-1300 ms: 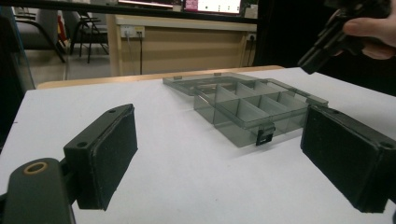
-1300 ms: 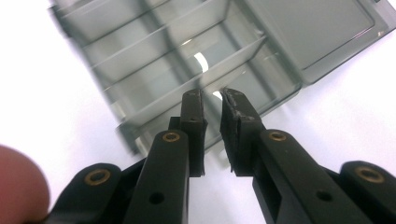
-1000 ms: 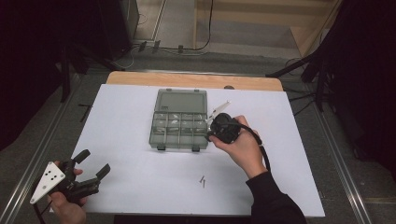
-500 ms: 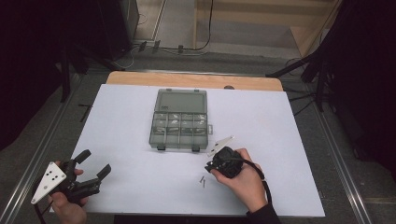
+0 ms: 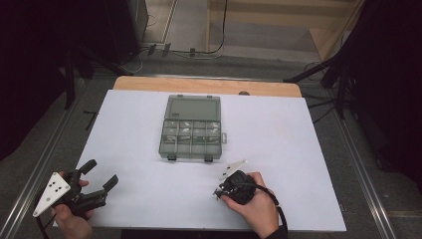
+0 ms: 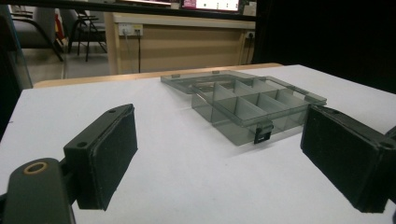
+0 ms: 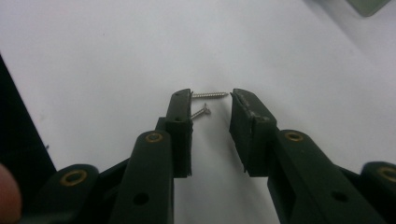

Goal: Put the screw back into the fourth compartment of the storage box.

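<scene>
Two small metal screws lie on the white table [image 5: 298, 149]: a longer screw [image 7: 210, 94] and a shorter screw [image 7: 201, 112]. My right gripper [image 7: 211, 100] points down at them, and its jaws have just been opening; they stand slightly apart with both screws between the tips, and the pads do not press on them. In the high view the right gripper [image 5: 219, 192] is near the table's front edge, in a hand. My left gripper [image 5: 101, 173] is held at the front left corner, wide open and empty. The left gripper [image 6: 224, 158] faces the organizer box [image 6: 247, 102].
A smoky transparent organizer box [image 5: 191, 127] with several compartments sits mid-table, its lid folded open toward the far side. A wooden strip [image 5: 209, 85] runs along the table's far edge. Dark stands and cables are on the floor around the table.
My right hand came away from the right side of the box toward the front edge and sank down over the screws. The left gripper has not moved.
</scene>
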{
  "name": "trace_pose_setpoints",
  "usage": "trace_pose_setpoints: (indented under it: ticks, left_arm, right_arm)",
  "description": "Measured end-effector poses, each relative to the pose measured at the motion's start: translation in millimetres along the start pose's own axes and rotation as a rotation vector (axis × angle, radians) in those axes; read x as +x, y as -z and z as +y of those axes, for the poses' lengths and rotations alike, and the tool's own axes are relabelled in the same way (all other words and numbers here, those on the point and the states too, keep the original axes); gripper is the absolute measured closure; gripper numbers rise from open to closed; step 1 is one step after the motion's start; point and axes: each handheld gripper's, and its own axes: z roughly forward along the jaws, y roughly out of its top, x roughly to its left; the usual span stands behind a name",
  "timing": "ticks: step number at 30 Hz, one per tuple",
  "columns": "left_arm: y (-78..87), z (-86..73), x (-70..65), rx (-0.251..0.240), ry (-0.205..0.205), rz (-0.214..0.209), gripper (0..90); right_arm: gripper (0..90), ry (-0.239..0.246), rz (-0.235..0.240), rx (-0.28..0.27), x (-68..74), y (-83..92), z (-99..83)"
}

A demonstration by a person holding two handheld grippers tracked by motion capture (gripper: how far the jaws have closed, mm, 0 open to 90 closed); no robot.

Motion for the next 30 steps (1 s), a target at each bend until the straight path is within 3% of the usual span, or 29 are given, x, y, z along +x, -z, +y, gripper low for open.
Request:
trace_pose_setpoints:
  ticks: [7,12,16,21,25,27,30]
  left_arm:
    - [-0.6,-0.1,0.2,0.003,0.002,0.000,10.9]
    - [-0.7,-0.1,0.2,0.004,0.001,-0.002,11.0]
    - [-0.2,0.0,0.7,0.005,-0.001,-0.002,11.0]
    - [0.2,0.1,1.3,0.002,0.003,-0.002,11.0]
    - [0.2,0.2,1.7,0.002,0.003,-0.003,10.9]
    - [0.0,0.1,1.8,0.003,0.002,-0.003,10.9]
    - [-0.7,0.1,1.3,0.003,0.004,-0.003,11.0]
  right_arm:
    - [63.0,0.000,-0.041,0.013,6.0,-8.9,1.2]
    - [62.8,0.002,-0.058,0.024,10.7,-11.2,2.2]
    - [66.2,0.031,-0.083,0.028,12.8,-11.7,2.0]
    - [67.2,0.030,-0.095,0.028,7.3,-7.8,-3.5]
    - [65.8,0.066,0.005,-0.032,1.0,2.0,-10.7]
    - [67.9,0.085,-0.006,-0.037,-0.8,8.2,-12.5]
    - [68.9,0.133,0.024,-0.029,-0.9,13.2,-14.7]
